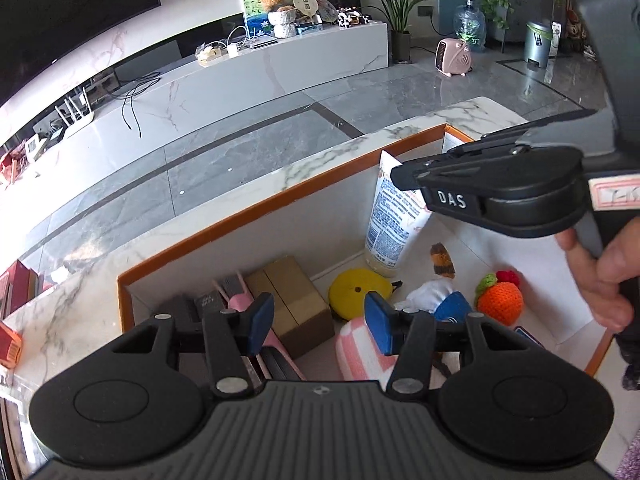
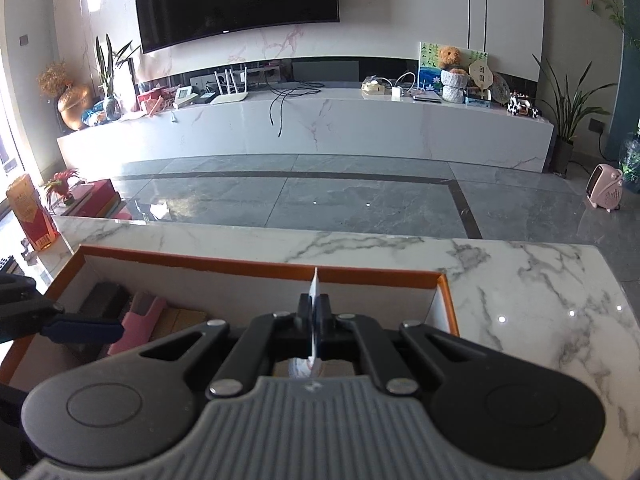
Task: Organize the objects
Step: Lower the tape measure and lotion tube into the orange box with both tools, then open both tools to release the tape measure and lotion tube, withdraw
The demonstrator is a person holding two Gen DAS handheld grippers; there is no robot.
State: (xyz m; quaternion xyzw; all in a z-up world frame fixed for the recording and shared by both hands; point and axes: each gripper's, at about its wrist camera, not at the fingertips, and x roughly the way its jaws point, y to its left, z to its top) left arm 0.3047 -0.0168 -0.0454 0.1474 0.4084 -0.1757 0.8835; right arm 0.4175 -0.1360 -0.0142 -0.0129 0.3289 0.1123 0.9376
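A white tube (image 1: 394, 216) with small blue print on it stands on its cap inside a box (image 1: 248, 210) that has an orange rim and white walls. The tube's flat, crimped end points up, and its pale cap rests on the box floor near the far wall. The right hand-held gripper (image 1: 400, 178) is squeezed shut on that flat top end, so only a thin white edge (image 2: 315, 286) shows between its 2 black fingers. A hand (image 1: 600, 268) holds its handle.

The left hand-held gripper (image 1: 320, 322) hangs over the box with its 2 blue pads (image 1: 259, 322) partly open. Nothing is between them.

Other things lie on the box floor. A brown cardboard box (image 1: 296, 300) sits on the left, with a pink thing (image 1: 240, 296) just beside it. A yellow round thing (image 1: 358, 290) lies near the tube's cap. An orange knitted fruit (image 1: 500, 300) with a green leaf sits on the right. A pink and white striped cloth (image 1: 358, 354) lies under the left hand-held gripper, with a white and blue thing (image 1: 440, 298) beyond it.

The box sits on a white marble tabletop (image 2: 540, 292) with grey veins.
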